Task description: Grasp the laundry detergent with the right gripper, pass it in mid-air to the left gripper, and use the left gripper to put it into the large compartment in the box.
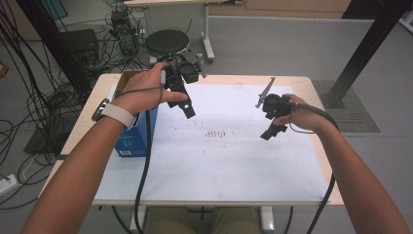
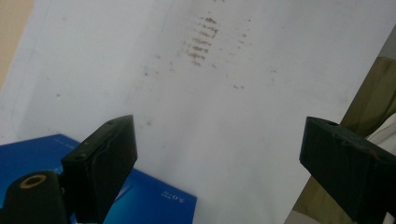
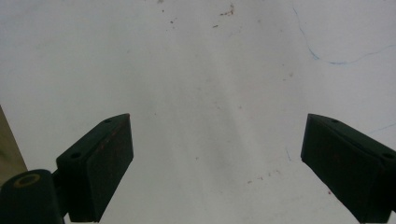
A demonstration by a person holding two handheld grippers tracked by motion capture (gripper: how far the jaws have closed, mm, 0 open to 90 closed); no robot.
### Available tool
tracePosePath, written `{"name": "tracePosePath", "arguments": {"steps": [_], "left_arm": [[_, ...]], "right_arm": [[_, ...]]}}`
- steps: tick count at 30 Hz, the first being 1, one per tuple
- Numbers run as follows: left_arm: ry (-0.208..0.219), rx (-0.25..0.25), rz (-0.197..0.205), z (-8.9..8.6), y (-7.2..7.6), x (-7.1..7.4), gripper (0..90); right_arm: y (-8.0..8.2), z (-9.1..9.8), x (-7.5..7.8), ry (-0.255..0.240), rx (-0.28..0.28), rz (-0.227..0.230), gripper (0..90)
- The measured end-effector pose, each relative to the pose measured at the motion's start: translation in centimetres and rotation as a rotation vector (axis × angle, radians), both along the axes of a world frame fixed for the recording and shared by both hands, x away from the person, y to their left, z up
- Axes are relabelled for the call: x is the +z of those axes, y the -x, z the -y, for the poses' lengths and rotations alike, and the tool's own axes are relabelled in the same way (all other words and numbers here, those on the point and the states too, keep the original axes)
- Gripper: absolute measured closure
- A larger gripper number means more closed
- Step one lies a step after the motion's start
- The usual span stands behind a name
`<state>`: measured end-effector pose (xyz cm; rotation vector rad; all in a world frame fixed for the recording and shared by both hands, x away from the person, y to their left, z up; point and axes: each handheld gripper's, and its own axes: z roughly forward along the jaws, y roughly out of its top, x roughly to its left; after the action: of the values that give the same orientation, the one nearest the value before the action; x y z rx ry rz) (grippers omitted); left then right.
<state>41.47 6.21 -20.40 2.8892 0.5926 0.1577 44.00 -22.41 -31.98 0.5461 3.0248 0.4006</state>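
Observation:
My left gripper [image 1: 183, 107] hangs over the back left of the white sheet [image 1: 219, 161], held by a hand with a pale wristband. In the left gripper view its jaws [image 2: 219, 128] stand wide open with nothing between them, above the sheet [image 2: 224, 93] and the corner of a blue box [image 2: 149, 203]. Over the right half of the sheet, my right gripper [image 1: 271, 130] is held tilted downward. Its jaws [image 3: 215, 122] are also wide open and empty, with only the bare sheet [image 3: 210, 70] beneath them.
The blue box [image 1: 139, 131] stands at the sheet's left edge, with an open cardboard box [image 1: 125, 78] behind it. Brown smudges [image 1: 216, 133] mark the sheet's middle. A black stool [image 1: 167, 42] and cables lie on the floor beyond the table. A cable trails from each gripper.

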Motion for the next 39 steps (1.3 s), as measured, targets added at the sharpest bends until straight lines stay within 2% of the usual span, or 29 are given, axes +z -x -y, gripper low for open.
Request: {"name": "tracePosePath", "arguments": {"steps": [7, 13, 16, 20, 27, 32, 39], "left_arm": [[-0.010, -0.069, 0.000, 1.3, 0.1, -1.3, 11.5], [-0.041, -0.099, -0.011, 1.9, 0.4, -2.6, 11.3], [-0.036, -0.109, -0.010, 1.9, 0.5, -3.1, 11.4], [-0.036, -0.117, 0.003, 2.0, 0.5, -3.7, 11.6], [-0.046, -0.131, -0.012, 2.2, 0.7, -4.5, 11.6], [-0.032, -0.126, -0.005, 2.0, 1.0, -4.3, 11.6], [-0.036, -0.125, 0.001, 2.2, 1.3, -4.3, 11.6]], "right_arm": [[0.0, 0.0, -0.2, 0.000, -0.003, 0.001, 9.2], [0.0, -0.1, -0.2, -0.001, -0.002, 0.004, 8.9], [0.0, -0.1, -0.2, 0.001, -0.004, 0.002, 8.9], [-0.1, 0.0, -0.2, 0.000, -0.010, 0.004, 8.9], [-0.3, -0.1, -0.1, 0.000, -0.011, 0.009, 8.9], [-0.3, -0.2, -0.1, 0.001, -0.009, 0.014, 8.9], [-0.1, -0.3, 0.1, -0.001, -0.009, 0.020, 8.8]]}}
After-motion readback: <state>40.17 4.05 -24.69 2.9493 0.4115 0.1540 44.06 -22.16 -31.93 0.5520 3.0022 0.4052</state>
